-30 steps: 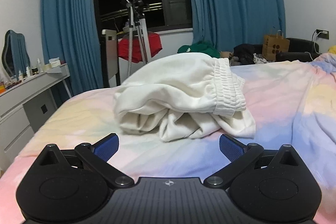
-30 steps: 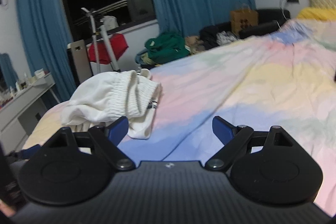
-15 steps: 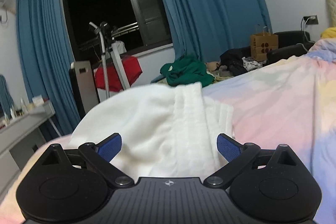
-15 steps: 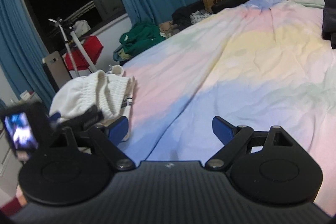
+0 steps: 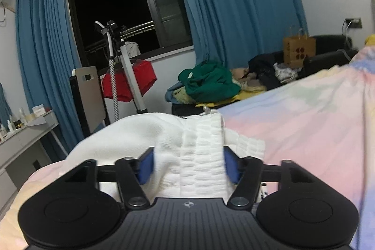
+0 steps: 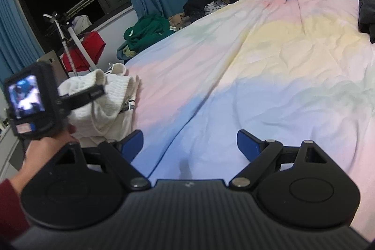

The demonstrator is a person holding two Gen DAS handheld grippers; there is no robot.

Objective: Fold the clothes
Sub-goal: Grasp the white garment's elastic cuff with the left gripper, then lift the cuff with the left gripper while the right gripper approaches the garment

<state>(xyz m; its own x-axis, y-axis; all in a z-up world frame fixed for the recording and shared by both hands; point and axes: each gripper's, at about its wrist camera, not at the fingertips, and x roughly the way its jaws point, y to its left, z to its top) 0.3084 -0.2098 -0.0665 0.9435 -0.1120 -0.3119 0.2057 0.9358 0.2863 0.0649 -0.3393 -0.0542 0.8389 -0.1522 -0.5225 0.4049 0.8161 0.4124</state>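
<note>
Item: white sweatpants (image 5: 164, 139), bunched in a heap at the near-left edge of the bed (image 5: 304, 114), ribbed elastic waistband (image 5: 201, 144) uppermost.
Left gripper (image 5: 188, 165): fingers closing around the waistband; cloth lies between the blue pads (image 5: 146, 165), which look to be touching it, though a firm pinch cannot be confirmed.
Right gripper (image 6: 189, 144): fingers wide apart, nothing between them, hovering over bare pastel bedcover well to the right of the heap.
Step in hand: securing the waistband, judged the opening of the fold.
Handling note: catch the full thickness of the elastic, not one layer; lift only once the pinch is firm; the right gripper would do well to take the band's other end so the garment can be spread flat.
Surroundings: garment steamer (image 5: 117, 72), red garment (image 5: 131, 81), green clothes pile (image 5: 208, 81), paper bag (image 5: 298, 48), worktop (image 5: 28, 130) at left.
Obstructions: dark garment (image 6: 366, 8) at the bed's far right; open bed between is free for spreading.
</note>
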